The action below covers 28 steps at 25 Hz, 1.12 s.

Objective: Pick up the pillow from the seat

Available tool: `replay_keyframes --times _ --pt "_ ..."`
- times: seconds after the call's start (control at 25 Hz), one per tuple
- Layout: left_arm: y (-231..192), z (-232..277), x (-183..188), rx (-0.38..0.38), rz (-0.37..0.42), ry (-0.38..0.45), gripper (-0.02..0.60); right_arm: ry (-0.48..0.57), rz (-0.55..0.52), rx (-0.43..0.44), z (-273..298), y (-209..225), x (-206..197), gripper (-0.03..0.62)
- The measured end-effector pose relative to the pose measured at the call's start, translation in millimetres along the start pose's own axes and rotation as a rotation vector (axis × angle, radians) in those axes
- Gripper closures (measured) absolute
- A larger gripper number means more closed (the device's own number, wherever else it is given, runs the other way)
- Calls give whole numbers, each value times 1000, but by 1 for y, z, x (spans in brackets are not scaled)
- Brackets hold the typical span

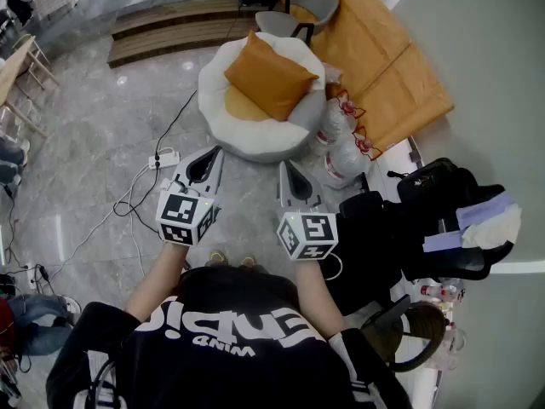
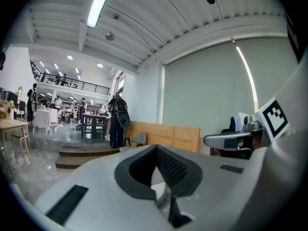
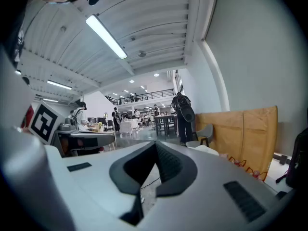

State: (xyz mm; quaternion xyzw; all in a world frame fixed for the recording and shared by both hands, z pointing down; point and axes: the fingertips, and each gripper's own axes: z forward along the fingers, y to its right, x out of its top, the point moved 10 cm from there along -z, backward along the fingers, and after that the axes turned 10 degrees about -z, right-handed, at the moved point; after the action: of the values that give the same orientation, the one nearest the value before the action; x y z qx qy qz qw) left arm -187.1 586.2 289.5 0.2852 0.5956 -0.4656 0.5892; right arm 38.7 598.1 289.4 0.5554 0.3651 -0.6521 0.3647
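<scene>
An orange pillow (image 1: 269, 77) leans tilted on a round white seat (image 1: 255, 135) in the head view, ahead of both grippers. My left gripper (image 1: 215, 152) is held short of the seat's near left edge, jaws shut and empty. My right gripper (image 1: 285, 167) hovers near the seat's near right edge, also shut with nothing in it. In the left gripper view the closed jaws (image 2: 156, 150) point across the room; the seat's white top shows faintly behind them. The right gripper view shows its closed jaws (image 3: 155, 146) and the white seat (image 3: 207, 150) at right.
Clear plastic bags (image 1: 341, 143) lie right of the seat. Orange boards (image 1: 383, 66) lean behind them. A black chair with a bag (image 1: 434, 220) stands at right. A power strip and cables (image 1: 162, 158) lie on the grey floor at left. Wooden steps (image 1: 170, 28) run behind.
</scene>
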Motion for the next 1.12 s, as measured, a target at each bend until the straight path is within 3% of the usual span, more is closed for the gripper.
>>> replay_keyframes --times 0.76,1.12 --pt "-27 -26 3 -41 -27 -31 574 48 18 -14 -3 -34 2 572" --pt "-20 -14 -10 -42 -48 -42 574 28 8 -81 -26 -10 -9 572"
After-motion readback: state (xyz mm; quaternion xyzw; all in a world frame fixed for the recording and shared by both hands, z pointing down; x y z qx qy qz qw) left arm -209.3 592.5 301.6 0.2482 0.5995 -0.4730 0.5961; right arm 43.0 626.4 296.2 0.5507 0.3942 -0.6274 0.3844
